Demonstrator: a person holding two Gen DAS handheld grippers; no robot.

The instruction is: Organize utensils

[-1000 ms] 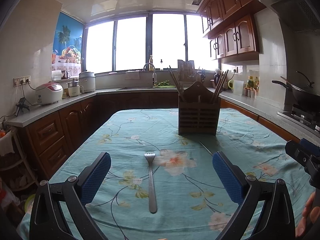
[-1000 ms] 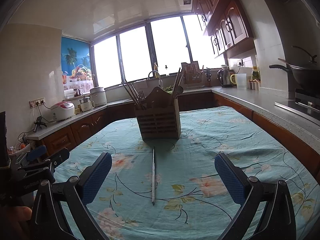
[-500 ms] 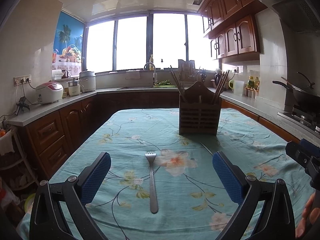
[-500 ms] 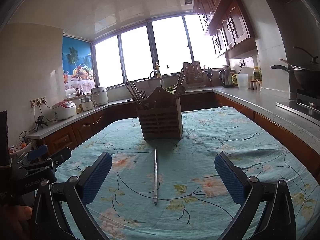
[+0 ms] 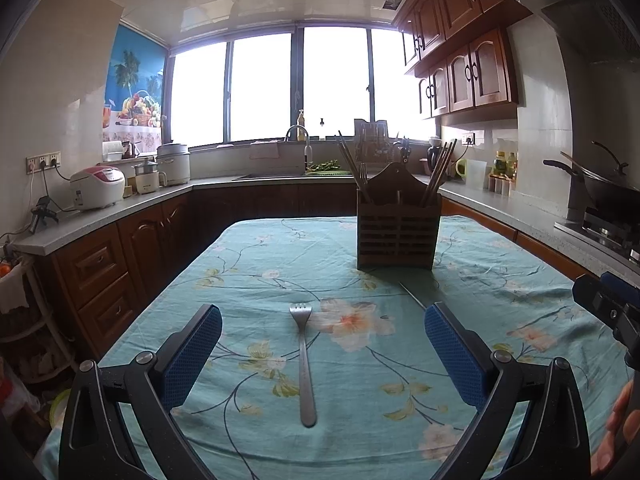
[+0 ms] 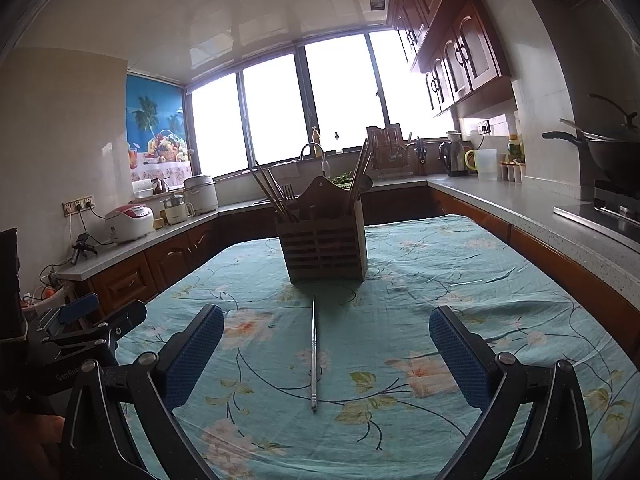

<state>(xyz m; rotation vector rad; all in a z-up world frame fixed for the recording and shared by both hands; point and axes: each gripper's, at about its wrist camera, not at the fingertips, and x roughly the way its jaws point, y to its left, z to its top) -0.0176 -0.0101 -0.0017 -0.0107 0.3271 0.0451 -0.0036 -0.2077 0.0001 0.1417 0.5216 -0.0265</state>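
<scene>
A steel fork (image 5: pixel 304 364) lies on the floral tablecloth (image 5: pixel 280 264), tines pointing away, between the fingers of my open left gripper (image 5: pixel 322 346), which hovers above it. A pair of metal chopsticks (image 6: pixel 314 350) lies lengthwise between the fingers of my open right gripper (image 6: pixel 326 350), also above the cloth. Their far tip shows in the left wrist view (image 5: pixel 412 295). A brown slatted utensil holder (image 5: pixel 398 228) stands at the table's far middle with chopsticks and a fork in it; it also shows in the right wrist view (image 6: pixel 326 240).
Wooden cabinets and grey counters run around the table. A rice cooker (image 5: pixel 98 188) and pots stand on the left counter, a wok (image 5: pixel 608 188) on the stove at right. The other gripper shows at each view's edge (image 6: pixel 88 328).
Both grippers have shifted very slightly; the fork, chopsticks and holder lie where they were. Both grippers stay open.
</scene>
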